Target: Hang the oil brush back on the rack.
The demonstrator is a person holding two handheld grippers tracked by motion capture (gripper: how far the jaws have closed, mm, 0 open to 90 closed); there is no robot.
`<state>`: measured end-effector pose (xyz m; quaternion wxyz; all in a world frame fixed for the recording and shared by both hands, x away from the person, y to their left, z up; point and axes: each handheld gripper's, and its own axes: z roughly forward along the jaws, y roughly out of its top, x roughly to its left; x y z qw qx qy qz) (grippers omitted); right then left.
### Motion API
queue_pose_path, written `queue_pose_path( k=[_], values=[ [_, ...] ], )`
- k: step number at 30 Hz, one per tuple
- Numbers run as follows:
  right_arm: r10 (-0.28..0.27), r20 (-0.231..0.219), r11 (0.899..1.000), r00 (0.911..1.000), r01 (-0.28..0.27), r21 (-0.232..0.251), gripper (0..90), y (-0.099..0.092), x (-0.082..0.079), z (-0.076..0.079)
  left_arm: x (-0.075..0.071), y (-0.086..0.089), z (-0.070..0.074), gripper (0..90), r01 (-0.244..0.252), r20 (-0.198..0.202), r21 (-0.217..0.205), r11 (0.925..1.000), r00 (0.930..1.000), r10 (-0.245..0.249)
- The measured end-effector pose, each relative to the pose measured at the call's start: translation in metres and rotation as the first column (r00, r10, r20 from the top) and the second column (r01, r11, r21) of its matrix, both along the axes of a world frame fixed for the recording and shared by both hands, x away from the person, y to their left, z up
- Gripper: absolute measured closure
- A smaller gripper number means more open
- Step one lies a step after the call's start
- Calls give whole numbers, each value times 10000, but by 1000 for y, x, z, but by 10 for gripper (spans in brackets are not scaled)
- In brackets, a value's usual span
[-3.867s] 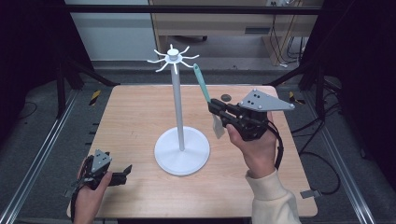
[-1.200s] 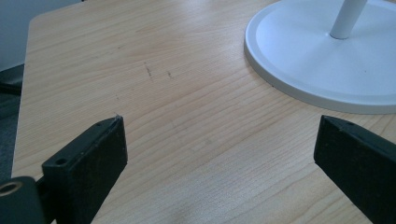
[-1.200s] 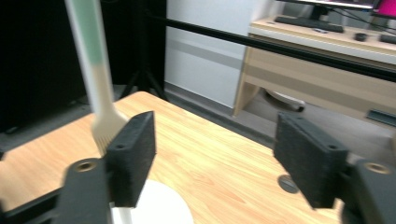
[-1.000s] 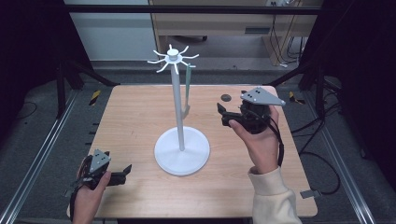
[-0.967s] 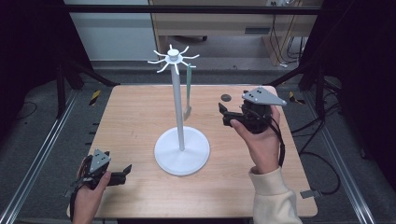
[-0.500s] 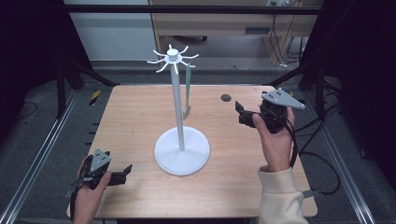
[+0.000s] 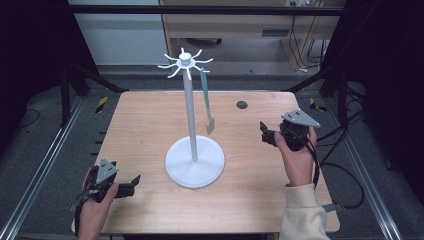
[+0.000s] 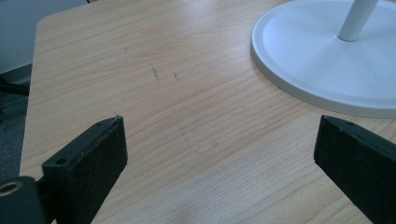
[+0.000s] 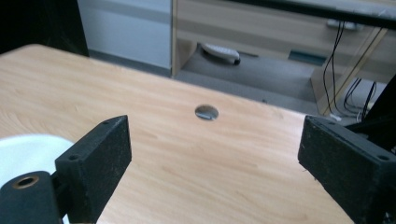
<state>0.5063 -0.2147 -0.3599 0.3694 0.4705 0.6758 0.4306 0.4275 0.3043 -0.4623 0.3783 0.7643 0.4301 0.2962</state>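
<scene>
A white stand [image 7: 194, 150] with a round base [image 8: 327, 65] and hooked arms on top rises from the middle of the wooden table [image 7: 150, 125]. A green spatula [image 7: 206, 102] hangs from one of its right-hand hooks. My right gripper [image 7: 264, 134] is held open above the table's right side, jaws wide apart with nothing between them [image 9: 212, 158]. My left gripper [image 7: 131, 182] rests open near the front left corner, its jaws spread over bare wood [image 8: 219, 154].
A small round dark hole [image 7: 242, 104] sits in the table at the back right, also seen ahead of the right gripper [image 9: 206, 112]. Metal rails run along both sides of the table. A cabinet and cables stand beyond the far edge.
My right gripper let go of the green spatula, which now hangs from the stand, and has drawn back to the right and toward me. The left gripper has not moved.
</scene>
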Motion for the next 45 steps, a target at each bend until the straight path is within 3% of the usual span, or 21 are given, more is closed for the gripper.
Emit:
queue_pose_path(
  k=[4, 7, 11, 14, 29, 36, 42, 45],
  values=[
    [-77, -366, 9999, 9993, 75, -76, 104, -7, 6, -19, 0, 1, 1, 23, -42, 120, -6, 10000, 9999, 42],
    [-76, -682, 9996, 9976, 94, 261, 110, -13, 11, -35, 0, 1, 1, 23, -69, 144, -19, 10000, 9999, 69],
    [-79, -963, 9997, 9953, 101, 229, 114, -14, 15, -52, -1, 1, 2, 24, -88, 166, 35, 10000, 9998, 87],
    [1, -1098, 9996, 9940, 31, 291, 114, -14, 17, -60, 0, 1, 1, 24, -136, 131, 53, 9999, 9998, 135],
    [586, -1823, 9975, 9815, -649, -289, 114, -3, 24, -93, 1, 3, -1, 25, -371, 302, 336, 9987, 9989, 361],
    [1118, -2255, 9912, 9678, -1247, -437, 117, 10, 27, -108, 1, 4, -2, 27, -434, 307, 345, 9985, 9986, 423],
    [1904, -2933, 9754, 9369, -2143, -513, 117, 27, 28, -122, 2, 2, -3, 27, -371, 276, 390, 9985, 9990, 360],
    [2127, -3072, 9714, 9276, -2347, -361, 117, 32, 28, -124, 2, 2, -3, 27, -357, 252, 386, 9986, 9991, 347]
  ],
)
